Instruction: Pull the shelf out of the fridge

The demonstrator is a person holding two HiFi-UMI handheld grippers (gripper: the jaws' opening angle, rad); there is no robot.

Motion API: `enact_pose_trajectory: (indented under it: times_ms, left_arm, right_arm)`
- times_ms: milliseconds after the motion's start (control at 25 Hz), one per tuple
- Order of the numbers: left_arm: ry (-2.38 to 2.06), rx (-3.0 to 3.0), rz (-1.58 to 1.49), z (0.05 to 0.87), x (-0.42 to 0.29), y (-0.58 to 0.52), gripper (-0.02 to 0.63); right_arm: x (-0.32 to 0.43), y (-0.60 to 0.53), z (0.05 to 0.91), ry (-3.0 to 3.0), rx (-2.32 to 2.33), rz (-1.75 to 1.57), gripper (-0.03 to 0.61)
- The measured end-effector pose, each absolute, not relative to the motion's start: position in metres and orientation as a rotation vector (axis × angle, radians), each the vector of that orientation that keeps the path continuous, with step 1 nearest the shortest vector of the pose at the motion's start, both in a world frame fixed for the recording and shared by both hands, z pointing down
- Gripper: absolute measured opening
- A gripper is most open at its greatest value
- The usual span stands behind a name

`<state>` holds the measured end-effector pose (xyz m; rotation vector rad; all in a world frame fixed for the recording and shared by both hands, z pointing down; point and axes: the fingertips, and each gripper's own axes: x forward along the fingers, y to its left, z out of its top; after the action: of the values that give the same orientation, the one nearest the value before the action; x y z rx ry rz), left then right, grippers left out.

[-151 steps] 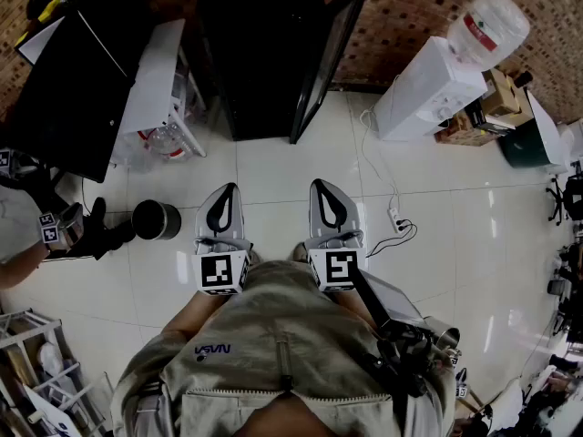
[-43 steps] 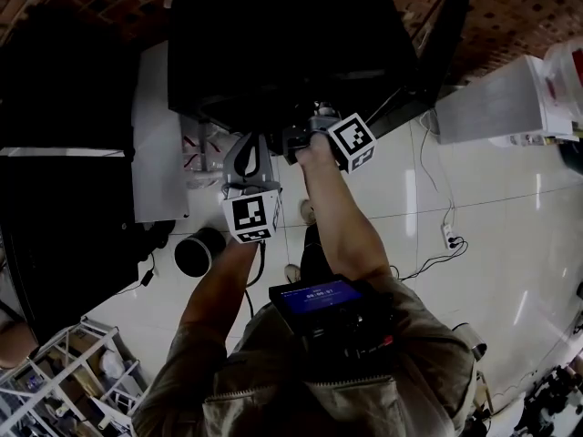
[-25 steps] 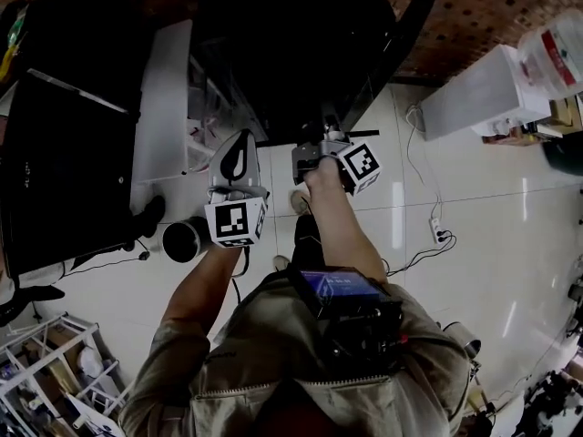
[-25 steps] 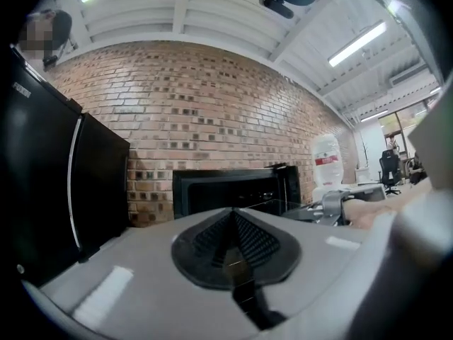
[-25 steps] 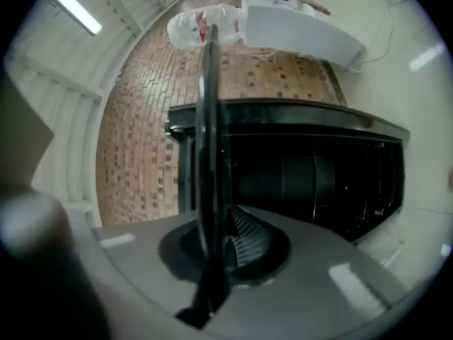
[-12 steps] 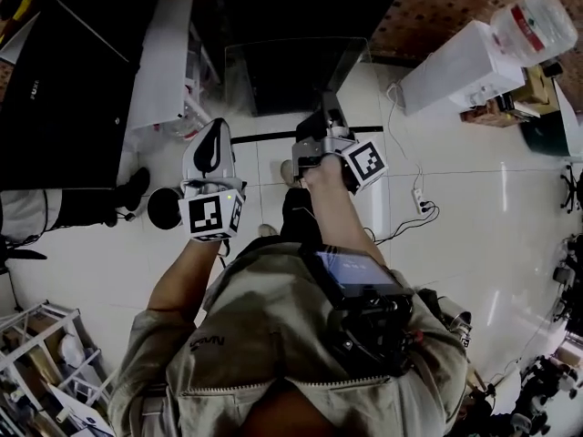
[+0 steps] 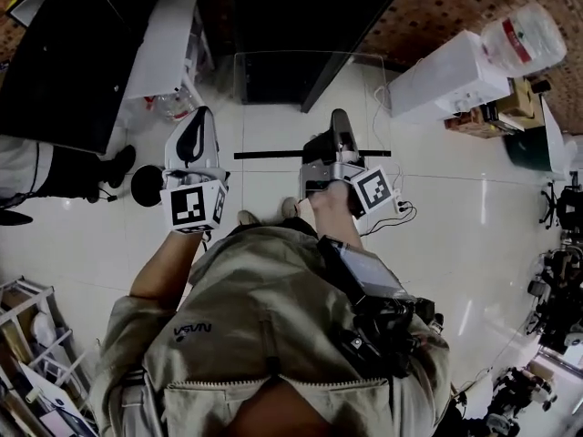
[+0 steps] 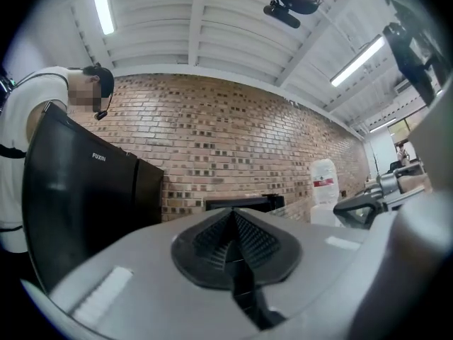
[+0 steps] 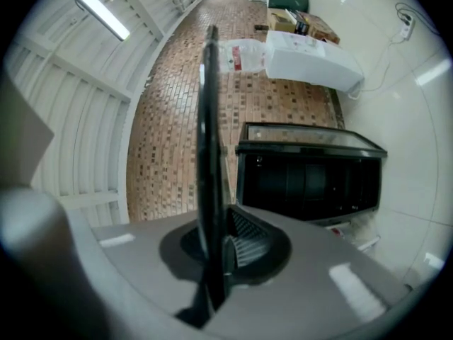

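my left gripper (image 7: 195, 127) is pinched shut on nothing, with a black bin (image 7: 146, 185) on the floor beside it. my right gripper (image 7: 340, 126) clamps the near black edge of the glass shelf (image 7: 273, 116). the shelf lies level, long axis across me, clear of the open fridge (image 7: 273, 16) beyond. the fridge door (image 7: 351, 25) juts out on the right.

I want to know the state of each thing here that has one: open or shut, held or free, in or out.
fridge door: open
shelf: pulled out, held at one edge
right claw: shut on shelf
left claw: shut, empty
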<state>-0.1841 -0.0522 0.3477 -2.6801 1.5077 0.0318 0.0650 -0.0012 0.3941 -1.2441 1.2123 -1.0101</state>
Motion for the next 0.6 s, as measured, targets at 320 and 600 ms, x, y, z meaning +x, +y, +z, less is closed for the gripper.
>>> enact_pose_trajectory:
  times_ms: [320, 600]
  left_arm:
    - [1.576, -2.644, 0.024, 0.346, -0.161, -0.027, 0.005]
    - [1.626, -2.641, -0.023, 0.36, -0.143, -0.01, 0.005]
  right_arm:
    - [0.091, 0.045, 0.393, 1.254, -1.254, -1.061, 0.009]
    - [0.104, 0.082, 0.397, 1.252, -1.216, -1.095, 0.011]
